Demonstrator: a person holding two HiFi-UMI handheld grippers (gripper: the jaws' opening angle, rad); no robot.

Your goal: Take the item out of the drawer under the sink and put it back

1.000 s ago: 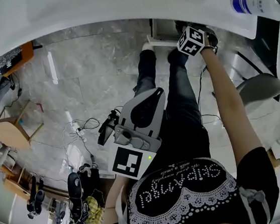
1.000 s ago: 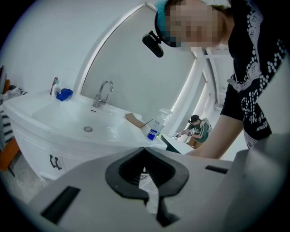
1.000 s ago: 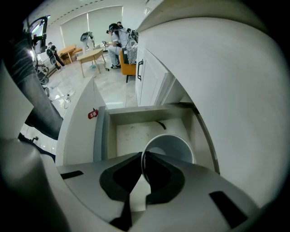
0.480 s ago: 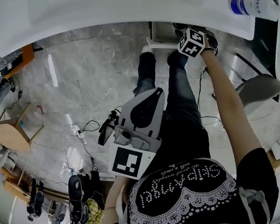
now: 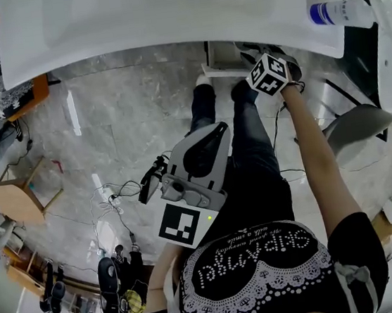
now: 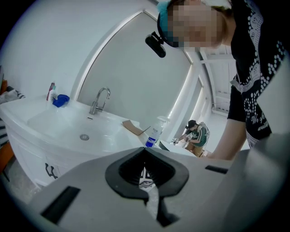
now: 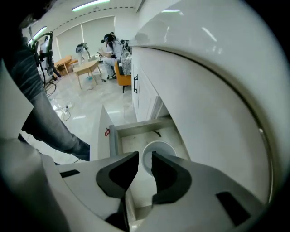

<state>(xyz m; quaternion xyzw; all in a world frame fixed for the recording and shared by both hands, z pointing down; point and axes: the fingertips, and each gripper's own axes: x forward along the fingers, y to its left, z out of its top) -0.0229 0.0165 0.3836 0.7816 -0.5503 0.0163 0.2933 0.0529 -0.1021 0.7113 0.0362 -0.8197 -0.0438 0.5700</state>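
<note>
The drawer [image 7: 136, 129] under the white sink [image 5: 164, 14] stands pulled out. A round white container [image 7: 158, 154] sits upright inside it. My right gripper [image 7: 145, 156] hangs just above, pointing steeply down at the container. Its jaws have just been opening; they are apart with nothing between them, and the container shows through the gap below. In the head view only its marker cube [image 5: 269, 74] shows, beside the drawer [image 5: 221, 60]. My left gripper [image 5: 199, 152] is held back over the person's legs, its jaws shut on nothing [image 6: 145, 152].
A spray bottle [image 5: 340, 10], a cardboard piece [image 6: 131, 128] and a faucet [image 6: 97, 99] are on the sink top. The sink's rim overhangs the drawer closely. Cables [image 5: 114, 183] lie on the tiled floor, with a wooden stool [image 5: 15, 188] at left and a grey chair [image 5: 362, 125] at right.
The right gripper's marker cube has come up a little from the drawer toward the camera. The left gripper has kept still.
</note>
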